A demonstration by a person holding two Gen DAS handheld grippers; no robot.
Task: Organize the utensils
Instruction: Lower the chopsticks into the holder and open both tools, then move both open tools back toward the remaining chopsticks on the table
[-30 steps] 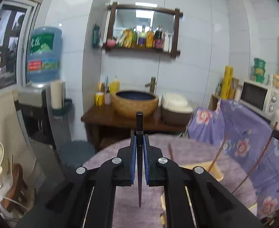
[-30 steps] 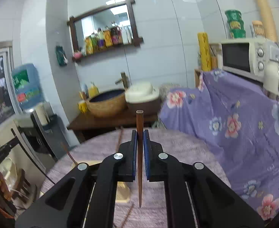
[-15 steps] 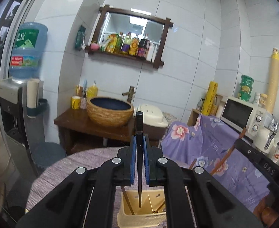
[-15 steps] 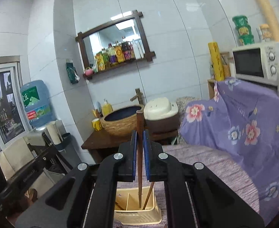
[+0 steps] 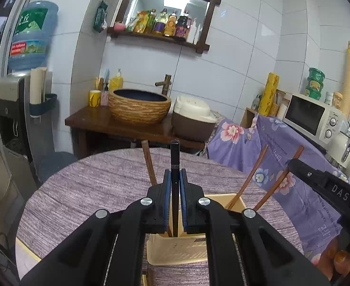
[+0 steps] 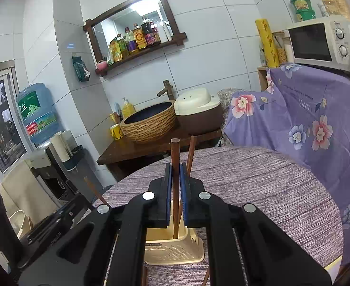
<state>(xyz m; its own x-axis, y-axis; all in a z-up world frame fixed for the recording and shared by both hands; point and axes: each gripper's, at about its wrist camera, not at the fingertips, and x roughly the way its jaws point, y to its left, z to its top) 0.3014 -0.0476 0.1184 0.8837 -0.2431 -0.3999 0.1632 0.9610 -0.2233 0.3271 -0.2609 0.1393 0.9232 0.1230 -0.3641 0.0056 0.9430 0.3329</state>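
Both chopsticks have dropped into the holder (image 5: 182, 247), tips hidden.

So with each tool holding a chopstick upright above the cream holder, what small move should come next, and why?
Probably lower both a little further, then release. The left tool is shut on the black chopstick, the right tool on the brown wooden chopstick; both tips already point into the cream perforated plastic holder, where other brown chopsticks lean.
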